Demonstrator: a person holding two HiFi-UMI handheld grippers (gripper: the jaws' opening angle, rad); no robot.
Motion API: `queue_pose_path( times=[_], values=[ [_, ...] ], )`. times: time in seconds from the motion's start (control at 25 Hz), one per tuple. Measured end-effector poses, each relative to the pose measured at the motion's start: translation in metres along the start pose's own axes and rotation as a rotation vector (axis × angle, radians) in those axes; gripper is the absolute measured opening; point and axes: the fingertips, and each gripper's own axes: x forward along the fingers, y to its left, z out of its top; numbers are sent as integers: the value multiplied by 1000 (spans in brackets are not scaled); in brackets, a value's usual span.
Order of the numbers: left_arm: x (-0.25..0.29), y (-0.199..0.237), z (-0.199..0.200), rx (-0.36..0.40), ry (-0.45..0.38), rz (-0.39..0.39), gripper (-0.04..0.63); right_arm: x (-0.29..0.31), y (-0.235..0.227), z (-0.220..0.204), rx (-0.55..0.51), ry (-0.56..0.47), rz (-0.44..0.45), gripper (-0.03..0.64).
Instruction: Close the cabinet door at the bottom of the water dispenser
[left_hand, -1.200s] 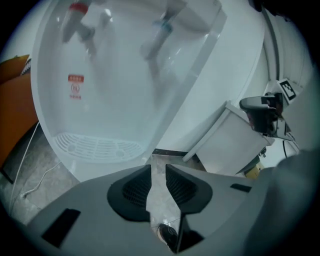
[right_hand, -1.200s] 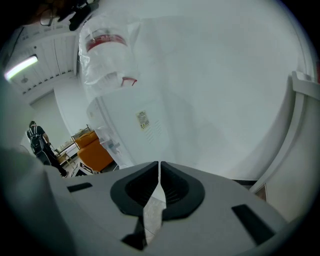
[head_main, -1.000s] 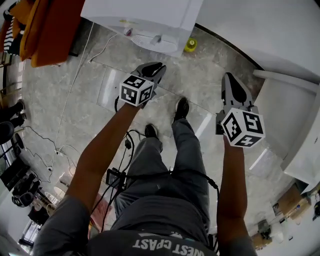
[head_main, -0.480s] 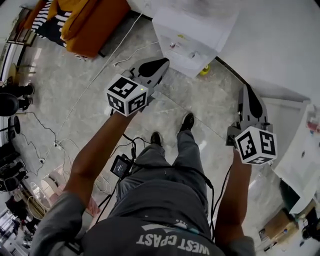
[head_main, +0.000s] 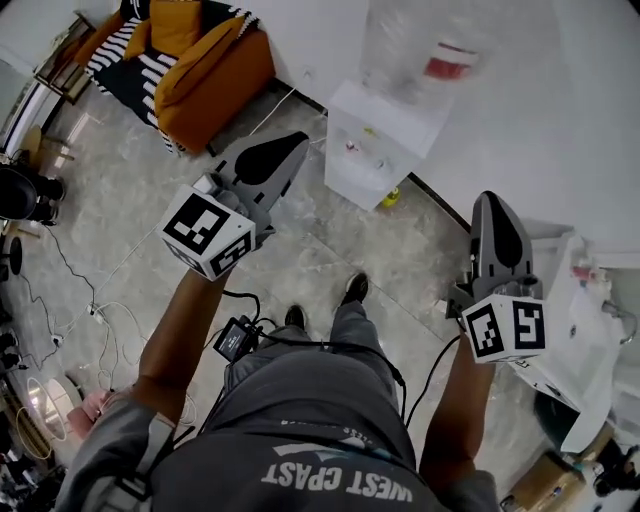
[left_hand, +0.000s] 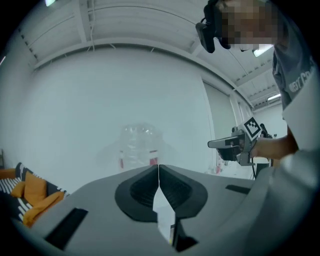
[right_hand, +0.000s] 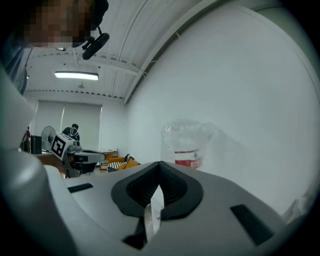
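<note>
Head view: both forearms reach forward, left gripper and right gripper flanking the water dispenser at the wall; its bottom door is hidden from above.

Left gripper view: jaws together, empty, facing its bottle.

Right gripper view: jaws together, empty.

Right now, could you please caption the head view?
Person faces water dispenser, holding left gripper and right gripper shut and empty.

Water bottle motion-blurred — dispenser steeply foreshortened, cabinet door state unreadable.
</note>
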Motion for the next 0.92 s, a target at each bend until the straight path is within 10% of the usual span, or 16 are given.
queue_pose_path(
  times=[0.2,0.92],
  values=[
    [-51,-7,50,111,-36,27,20,-24,28,41,-46,-34,8,26],
    [-105,-31,71,146,-79,32,20,-68,41,61,-91,-72,-16,26]
  ],
)
